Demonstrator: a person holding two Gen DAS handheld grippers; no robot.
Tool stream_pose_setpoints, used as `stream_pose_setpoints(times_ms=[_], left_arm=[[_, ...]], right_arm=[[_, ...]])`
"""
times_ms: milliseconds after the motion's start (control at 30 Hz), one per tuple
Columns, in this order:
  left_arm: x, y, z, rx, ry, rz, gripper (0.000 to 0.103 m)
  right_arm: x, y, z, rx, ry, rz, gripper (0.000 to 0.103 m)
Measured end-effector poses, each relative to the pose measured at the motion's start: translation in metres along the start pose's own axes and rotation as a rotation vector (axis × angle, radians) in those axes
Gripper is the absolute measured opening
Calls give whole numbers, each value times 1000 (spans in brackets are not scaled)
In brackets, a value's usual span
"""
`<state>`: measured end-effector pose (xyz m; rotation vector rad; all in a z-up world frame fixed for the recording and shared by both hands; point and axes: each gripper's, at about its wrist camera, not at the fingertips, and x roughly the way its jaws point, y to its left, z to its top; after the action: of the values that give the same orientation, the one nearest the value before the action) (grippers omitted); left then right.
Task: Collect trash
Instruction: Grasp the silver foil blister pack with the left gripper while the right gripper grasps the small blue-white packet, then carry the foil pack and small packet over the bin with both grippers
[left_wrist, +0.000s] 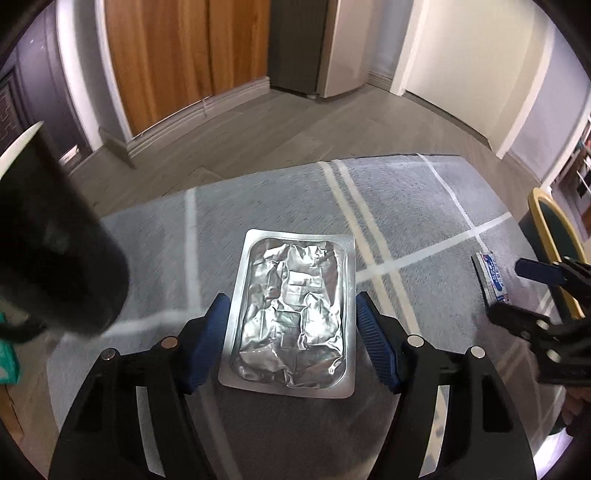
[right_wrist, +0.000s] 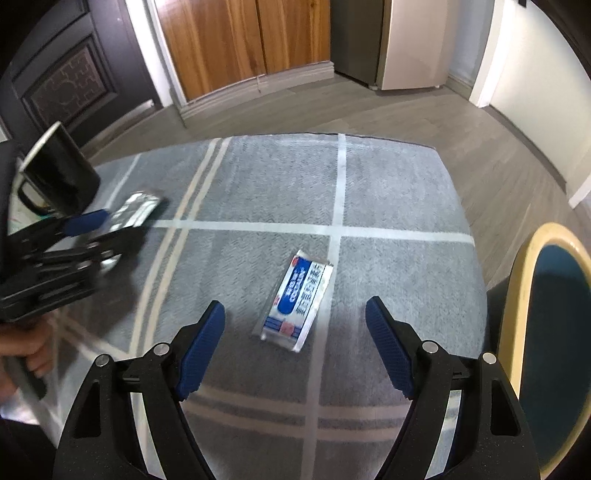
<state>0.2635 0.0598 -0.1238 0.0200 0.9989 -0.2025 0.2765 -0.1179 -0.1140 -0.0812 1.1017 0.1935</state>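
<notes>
1. The left gripper (left_wrist: 288, 325) is spread wide, with the crumpled silver foil blister pack (left_wrist: 291, 317) lying flat between its blue pads (left_wrist: 216, 314). The pads sit just beside the pack's long edges, and I cannot tell whether they touch it.
2. The right gripper (right_wrist: 295, 332) is also released and grasps nothing. It hangs over the blue-and-white printed sachet (right_wrist: 297, 301), which lies well to the right of the foil pack.
3. To do the step well, I judge the left gripper should come down until its pads straddle the pack's flat rim, then close across the narrow width. The foil is thin and looks likely to buckle or slide on cloth, so a low, square pinch seems safer than a squeeze from above.
4. The sachet lies skewed to the right gripper, so turning the wrist to meet its short sides would probably help.
5. The surface (right_wrist: 388, 184) carries a grey woven cloth with pale crossing stripes. A black mug with a white inside (right_wrist: 61, 170) stands just left of the foil pack.
6. Beyond are a grey plank floor (right_wrist: 369, 110), wooden doors (right_wrist: 240, 40) and a yellow-rimmed teal chair (right_wrist: 554, 321).
</notes>
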Motion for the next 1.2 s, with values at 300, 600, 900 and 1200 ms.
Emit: stream_pose_setpoints(times_ms=[300, 600, 900, 1200], left_arm=[[-24, 2, -10, -23, -8, 17, 68], [-55, -14, -14, -12, -27, 19, 68], [-90, -50, -8, 4, -81, -34, 68], [-120, -80, -7, 13, -135, -90, 68]], right_arm=[[7, 10, -4, -61, -22, -35, 53], [-14, 4, -16, -80, -35, 34, 31], [-88, -13, -27, -109, -129, 42, 31], [-143, -33, -37, -103, -194, 51, 31]])
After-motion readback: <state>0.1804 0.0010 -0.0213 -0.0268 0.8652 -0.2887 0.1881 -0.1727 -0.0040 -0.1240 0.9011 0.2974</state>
